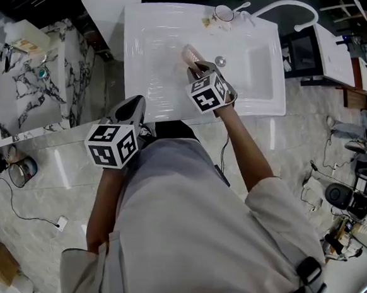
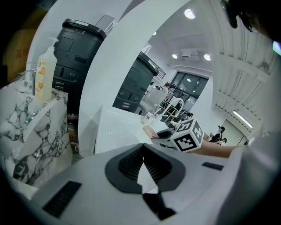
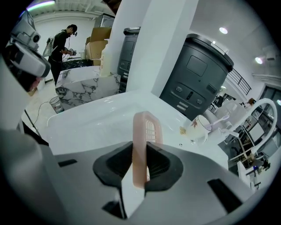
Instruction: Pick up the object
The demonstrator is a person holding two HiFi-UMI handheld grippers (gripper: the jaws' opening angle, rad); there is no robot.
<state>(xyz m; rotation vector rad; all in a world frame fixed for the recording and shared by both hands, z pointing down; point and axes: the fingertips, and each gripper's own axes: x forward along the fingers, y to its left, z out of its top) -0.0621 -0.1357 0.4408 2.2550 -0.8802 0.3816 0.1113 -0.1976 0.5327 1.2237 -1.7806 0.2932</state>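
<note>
The sink (image 1: 156, 81) looks glossy white ceramic, the tray (image 3: 141, 145) smooth pink plastic, the counter (image 1: 28, 98) veined marble.

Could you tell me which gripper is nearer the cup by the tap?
Right. The right gripper is over the sink, close to the cup; the left gripper is at its front edge.

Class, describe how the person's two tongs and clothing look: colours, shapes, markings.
Both the left tongs and right tongs have pale grey bodies with dark ribbed pads. Each carries a white cube printed with black square markers. The person wears a light grey short-sleeved top.
</note>
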